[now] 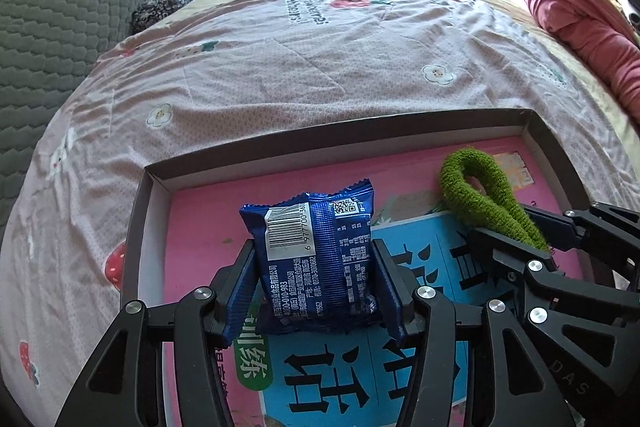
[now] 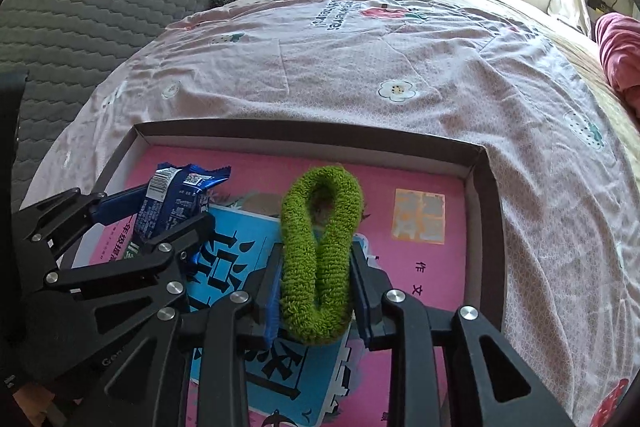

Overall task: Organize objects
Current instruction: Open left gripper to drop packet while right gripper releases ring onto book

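Blue snack packet [image 1: 316, 259] — crinkled, barcoded.

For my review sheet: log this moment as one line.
left gripper: shut on blue snack packet | right gripper: shut on green scrunchie | both over cardboard tray

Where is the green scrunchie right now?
The green scrunchie is pinched in the right gripper over the shallow box, right of the blue snack packet.

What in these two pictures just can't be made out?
- Front of the blue snack packet: left wrist view shows only its back.
- Print on the pink book in the box: covered by the green scrunchie and both grippers.
- Box's near edge: cut off by both frames.
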Motion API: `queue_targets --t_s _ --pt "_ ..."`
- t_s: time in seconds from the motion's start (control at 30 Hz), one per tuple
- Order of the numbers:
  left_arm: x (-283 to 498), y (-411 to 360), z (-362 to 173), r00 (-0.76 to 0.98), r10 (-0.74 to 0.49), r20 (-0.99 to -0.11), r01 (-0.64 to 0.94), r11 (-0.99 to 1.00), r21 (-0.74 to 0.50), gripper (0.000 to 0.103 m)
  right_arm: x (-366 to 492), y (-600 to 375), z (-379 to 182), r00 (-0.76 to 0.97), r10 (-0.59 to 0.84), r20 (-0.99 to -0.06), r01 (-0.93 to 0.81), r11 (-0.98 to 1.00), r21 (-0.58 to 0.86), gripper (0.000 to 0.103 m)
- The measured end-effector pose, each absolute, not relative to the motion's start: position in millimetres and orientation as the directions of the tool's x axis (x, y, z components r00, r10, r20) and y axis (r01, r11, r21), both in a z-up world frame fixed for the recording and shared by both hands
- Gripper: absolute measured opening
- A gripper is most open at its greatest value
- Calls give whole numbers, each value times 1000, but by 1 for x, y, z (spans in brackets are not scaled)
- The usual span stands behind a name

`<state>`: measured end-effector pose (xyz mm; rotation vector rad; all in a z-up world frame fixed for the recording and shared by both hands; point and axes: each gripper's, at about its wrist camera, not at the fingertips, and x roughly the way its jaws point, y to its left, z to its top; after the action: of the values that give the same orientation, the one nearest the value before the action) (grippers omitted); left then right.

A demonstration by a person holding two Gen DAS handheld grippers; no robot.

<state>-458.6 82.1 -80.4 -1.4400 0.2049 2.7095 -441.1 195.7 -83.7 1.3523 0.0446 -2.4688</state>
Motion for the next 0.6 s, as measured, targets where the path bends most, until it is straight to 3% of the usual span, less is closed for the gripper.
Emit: queue_targets --t_s 0.17,0.6 --pt "-457 78 -80 -556 -22 -831 -102 -990 94 74 -442 197 -83 -489 -263 -832 283 -950 134 33" --pt "-450 63 -73 -538 -26 -843 -89 -992 87 77 -440 200 -80 -465 -233 -854 259 -958 121 57"
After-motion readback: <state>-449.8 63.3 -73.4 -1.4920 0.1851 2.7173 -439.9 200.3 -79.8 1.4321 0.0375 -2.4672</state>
